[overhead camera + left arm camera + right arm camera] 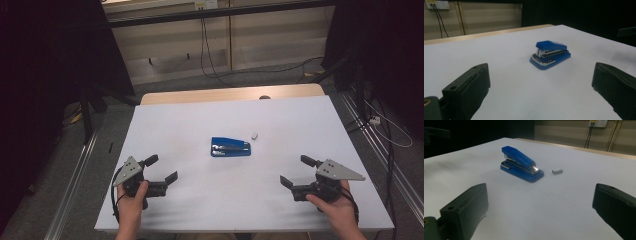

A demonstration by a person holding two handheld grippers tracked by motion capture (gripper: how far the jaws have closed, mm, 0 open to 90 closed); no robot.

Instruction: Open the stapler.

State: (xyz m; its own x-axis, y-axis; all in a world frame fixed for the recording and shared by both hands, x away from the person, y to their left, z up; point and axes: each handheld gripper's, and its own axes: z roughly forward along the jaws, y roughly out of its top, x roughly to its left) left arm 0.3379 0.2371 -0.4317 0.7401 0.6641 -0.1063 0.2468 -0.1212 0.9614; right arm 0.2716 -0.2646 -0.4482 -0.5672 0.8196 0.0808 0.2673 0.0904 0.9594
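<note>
A blue stapler (pixel 230 147) lies in the middle of the white table top (pixel 190 125); both gripper views face it (pixel 550 54) (pixel 521 163). A small grey block of staples (pixel 254 135) sits just right of it (pixel 557 171). My left gripper (pixel 161 168) rests near the front left of the table, held by a hand, jaws wide apart with nothing between them. My right gripper (pixel 297 171) rests at the front right, also open and empty, pointing toward the stapler.
The white sheet covers a wooden table (pixel 230 93) whose far edge shows beyond it. Cables (pixel 210 60) hang down the wall behind. Metal rails (pixel 75 175) run along the floor on both sides. Dark curtains flank the scene.
</note>
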